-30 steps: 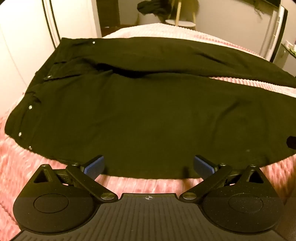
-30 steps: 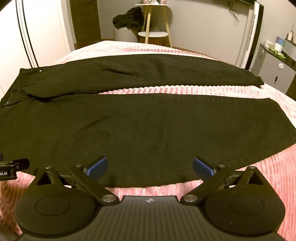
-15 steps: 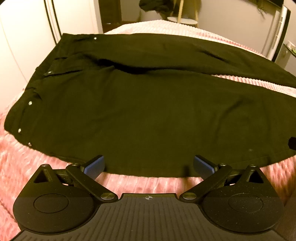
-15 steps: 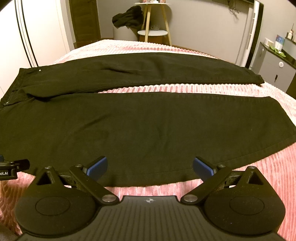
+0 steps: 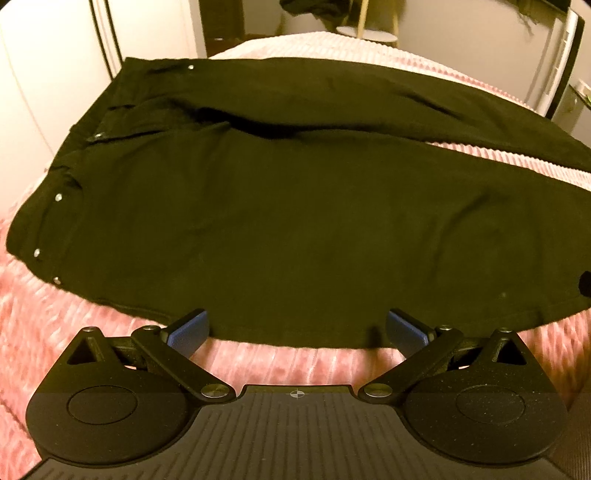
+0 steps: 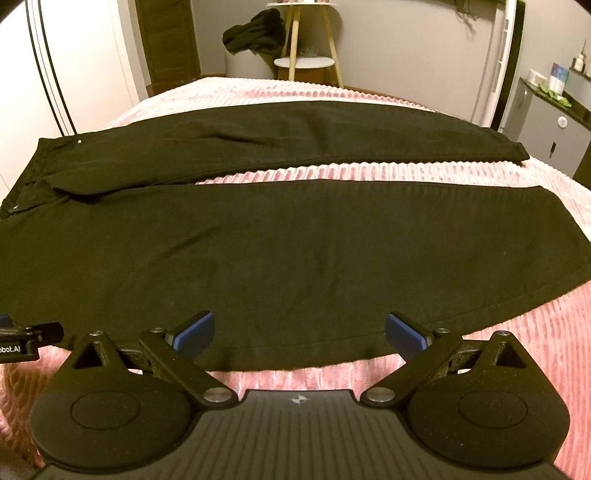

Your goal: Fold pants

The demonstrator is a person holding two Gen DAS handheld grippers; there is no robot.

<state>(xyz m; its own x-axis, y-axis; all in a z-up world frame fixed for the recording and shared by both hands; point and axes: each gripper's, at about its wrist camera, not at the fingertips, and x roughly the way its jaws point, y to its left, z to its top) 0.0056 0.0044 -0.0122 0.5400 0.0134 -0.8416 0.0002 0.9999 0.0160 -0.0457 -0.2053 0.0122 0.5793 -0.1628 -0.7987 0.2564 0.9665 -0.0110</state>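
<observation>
Black pants (image 5: 295, 221) lie flat on a pink ribbed bedspread (image 5: 288, 362), waistband to the left with silver rivets, both legs stretching right. In the right wrist view the pants (image 6: 295, 251) show a strip of pink between the two legs. My left gripper (image 5: 295, 330) is open, its blue pads (image 5: 188, 330) just above the near leg's lower edge by the hip. My right gripper (image 6: 299, 332) is open too, over the near leg's lower hem edge further along. Nothing is held between either pair of fingers.
The left gripper's body (image 6: 22, 339) shows at the left edge of the right wrist view. Beyond the bed stand a wooden-legged side table (image 6: 306, 55) with a dark garment (image 6: 255, 33) beside it, white wardrobe doors (image 6: 74, 66) on the left and a grey cabinet (image 6: 554, 125) on the right.
The left wrist view has shifted slightly forward and right over the pants' hip, with some blur. The right gripper has barely moved. Both stay open.
</observation>
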